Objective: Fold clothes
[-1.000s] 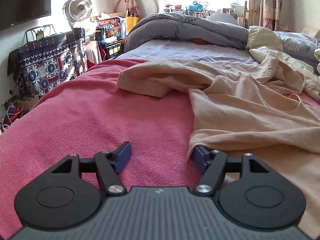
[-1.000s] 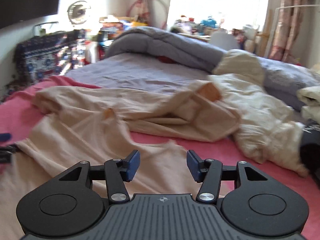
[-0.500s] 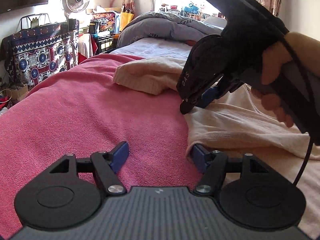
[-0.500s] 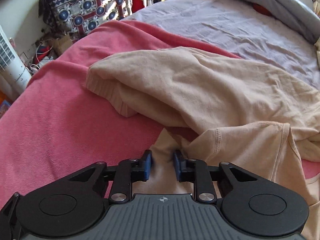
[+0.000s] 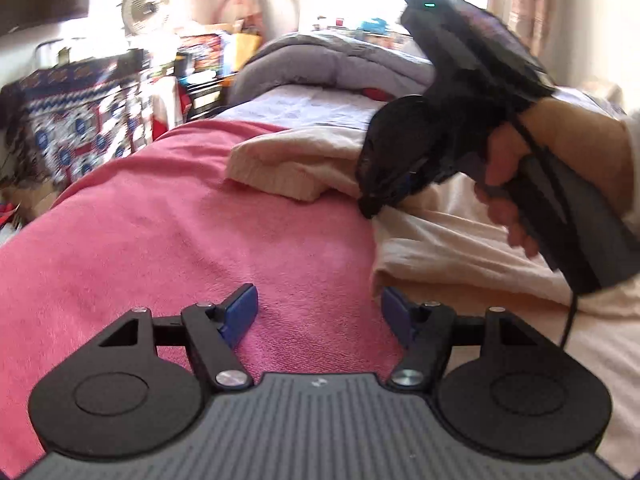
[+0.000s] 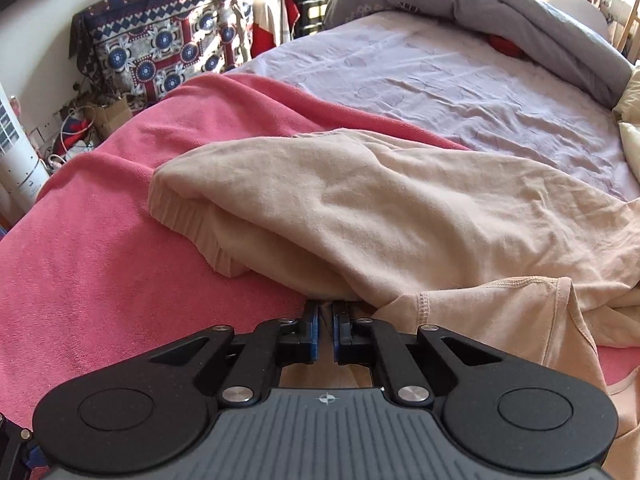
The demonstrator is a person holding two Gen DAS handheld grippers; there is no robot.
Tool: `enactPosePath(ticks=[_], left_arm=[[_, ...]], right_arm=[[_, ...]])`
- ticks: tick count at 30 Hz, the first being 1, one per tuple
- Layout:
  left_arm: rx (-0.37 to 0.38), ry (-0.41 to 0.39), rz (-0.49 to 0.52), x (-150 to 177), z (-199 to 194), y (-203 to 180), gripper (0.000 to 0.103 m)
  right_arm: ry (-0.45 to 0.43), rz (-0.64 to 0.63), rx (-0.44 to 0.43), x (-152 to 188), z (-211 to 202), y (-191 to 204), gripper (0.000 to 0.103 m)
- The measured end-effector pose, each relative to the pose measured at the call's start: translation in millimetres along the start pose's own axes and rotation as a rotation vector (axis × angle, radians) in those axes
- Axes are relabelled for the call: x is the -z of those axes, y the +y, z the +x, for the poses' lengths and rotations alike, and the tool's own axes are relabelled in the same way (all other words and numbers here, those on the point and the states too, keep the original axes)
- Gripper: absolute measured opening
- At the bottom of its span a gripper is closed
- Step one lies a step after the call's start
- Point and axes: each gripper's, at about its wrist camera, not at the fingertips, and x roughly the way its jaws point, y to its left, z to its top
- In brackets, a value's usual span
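Pink blanket [image 5: 168, 240] is covering the near part of the bed, and a beige shirt [image 6: 400, 200] is lying crumpled across it.
Over on the right side of the left wrist view, the right gripper [image 5: 370, 210], gripped by a hand [image 5: 516, 184], is tipping down onto the shirt's left edge; its fingers [image 6: 310, 334] have just been closing and are now nearly together, pinching a bit of beige fabric at the tips. Nearer the camera, the left gripper [image 5: 318, 314] is hovering low over the blanket with its fingers spread wide and nothing between them, the right one sitting just beside the shirt's near hem. Farther back, a grey duvet [image 6: 500, 12] is lying bunched on a lilac sheet [image 6: 440, 76].
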Motion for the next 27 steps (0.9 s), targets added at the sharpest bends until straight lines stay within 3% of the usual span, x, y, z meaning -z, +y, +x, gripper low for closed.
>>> enactPosePath(ticks=[2,5,6,10,13,16,18,19,20,21,27], left_arm=[[0.001,-0.009,0.148,-1,-2,-13,0.069],[-0.031,-0.201,0.4,5,-15,-39,0.069],[-0.033,-0.222,0.477,6,-15,-48,0.069],[-0.072,-0.13,0.719,14,16,-65,0.072],[-0.031,-0.159,0.86,15,20,-68,0.07],[-0.001,-0.208,1.093,20,21,-69,0.07],[0.059,-0.195,1.16,18,26,-68,0.062],[0.087,-0.164,1.181,17,30,-68,0.045],[0.11,-0.135,1.199,18,34,-68,0.009],[0.124,-0.11,1.211,21,38,-68,0.0],[0.085,-0.093,1.215,30,37,-71,0.0]], right_arm=[[0.011,0.005,-0.02,-3,1,-3,0.009],[0.03,0.0,-0.043,-6,1,-5,0.01],[0.036,-0.001,-0.049,-7,0,-5,0.01],[0.049,0.004,-0.084,-9,0,-9,0.012],[0.044,0.024,-0.109,-7,0,-14,0.012],[0.033,0.028,-0.12,-5,-1,-16,0.012],[0.028,0.03,-0.121,-4,-1,-16,0.012],[0.026,0.034,-0.122,-4,-1,-17,0.012],[0.025,0.04,-0.123,-4,0,-17,0.012],[0.025,0.048,-0.125,-5,0,-18,0.012],[0.012,0.094,-0.133,-6,4,-25,0.011]])
